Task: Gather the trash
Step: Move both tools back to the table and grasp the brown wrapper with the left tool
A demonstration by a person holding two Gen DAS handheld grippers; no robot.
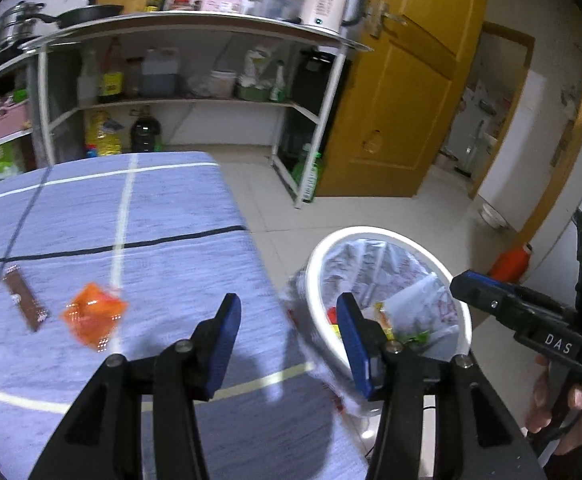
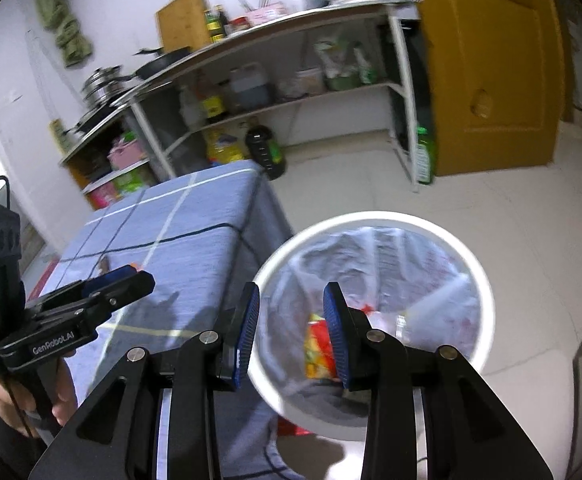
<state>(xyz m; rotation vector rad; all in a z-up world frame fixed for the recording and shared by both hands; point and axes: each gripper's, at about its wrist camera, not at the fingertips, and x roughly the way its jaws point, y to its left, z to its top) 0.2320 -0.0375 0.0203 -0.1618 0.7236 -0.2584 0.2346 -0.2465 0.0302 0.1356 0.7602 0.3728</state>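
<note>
Blue checked tablecloth [image 1: 163, 216] carries a crinkly orange wrapper [image 1: 93, 316] and brown bar wrapper [image 1: 25, 302]; both tools gape empty.

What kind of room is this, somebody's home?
Most likely a home kitchen: a frying pan and an electric kettle stand on a white shelf rack stocked with bottles, by a cloth-covered table and a lined trash bin.

Both black two-finger grippers with blue ribbed pads are angled down and forward. The left gripper [image 1: 289, 312] has its jaws spread wide with nothing between the pads. The right gripper [image 2: 291, 306] sits a bit narrower, also gripping nothing. Each one shows up side-on in the other's camera, with a bare hand [image 1: 563, 396] wrapped round the right handle and another hand [image 2: 31, 396] on the left one.
</note>
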